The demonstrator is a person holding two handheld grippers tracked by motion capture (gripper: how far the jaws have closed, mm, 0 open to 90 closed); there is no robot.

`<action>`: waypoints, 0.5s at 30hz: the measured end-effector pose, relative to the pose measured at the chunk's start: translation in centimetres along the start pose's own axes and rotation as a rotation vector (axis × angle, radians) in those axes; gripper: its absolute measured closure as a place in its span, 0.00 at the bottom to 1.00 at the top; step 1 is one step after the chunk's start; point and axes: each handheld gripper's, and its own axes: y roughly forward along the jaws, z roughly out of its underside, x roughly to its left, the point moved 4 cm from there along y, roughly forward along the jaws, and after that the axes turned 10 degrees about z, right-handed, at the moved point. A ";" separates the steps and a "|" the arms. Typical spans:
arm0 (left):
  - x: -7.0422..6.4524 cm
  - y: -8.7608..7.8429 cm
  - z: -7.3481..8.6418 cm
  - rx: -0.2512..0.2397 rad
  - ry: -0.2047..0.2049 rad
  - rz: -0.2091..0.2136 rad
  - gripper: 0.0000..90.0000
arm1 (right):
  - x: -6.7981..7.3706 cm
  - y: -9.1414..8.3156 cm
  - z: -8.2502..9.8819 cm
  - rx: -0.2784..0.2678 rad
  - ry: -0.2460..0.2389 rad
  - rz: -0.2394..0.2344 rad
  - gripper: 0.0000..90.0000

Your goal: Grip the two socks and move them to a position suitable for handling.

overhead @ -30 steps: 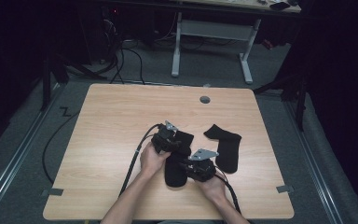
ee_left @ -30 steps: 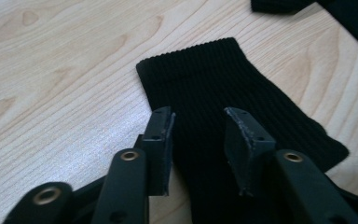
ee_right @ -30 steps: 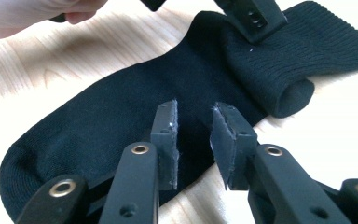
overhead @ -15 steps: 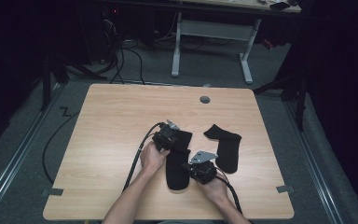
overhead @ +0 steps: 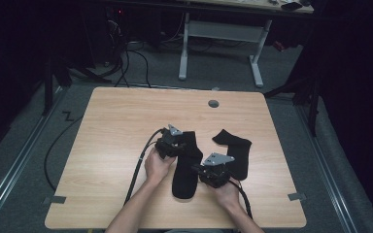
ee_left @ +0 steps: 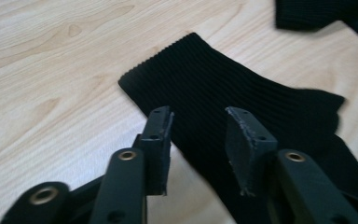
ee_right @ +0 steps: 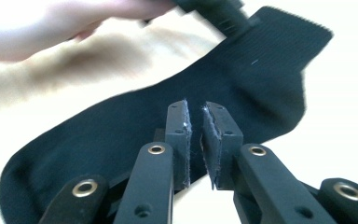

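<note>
Pale wooden worktop (overhead: 116, 145), high view: one long black ribbed sock (overhead: 187, 165) is lying flat near the front edge, a second black sock (overhead: 235, 153) just beside it. Left hand-held gripper (overhead: 171, 143) is sitting at the long sock's cuff, right hand-held gripper (overhead: 213, 172) at its midsection.

Left gripper view: jaws are standing spread over the cuff, having just been opening, pinching nothing.

Right gripper view: jaws are standing slightly parted over the sock, having just been opening, nothing clamped.
</note>
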 end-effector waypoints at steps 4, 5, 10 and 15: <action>-0.8 -0.8 0.9 -0.006 0.025 -0.007 0.61 | -0.9 0.7 -1.2 0.012 0.025 0.039 0.94; -0.8 -0.8 0.9 -0.006 0.025 -0.007 0.59 | -0.9 0.7 -1.2 0.012 0.025 0.039 0.94; -2.0 -0.9 2.3 0.009 0.062 -0.003 0.52 | -1.8 2.7 -2.3 0.044 0.040 0.094 0.97; -2.4 -0.6 3.3 0.028 0.084 -0.025 0.51 | -2.5 4.1 -2.4 0.079 0.058 0.119 0.97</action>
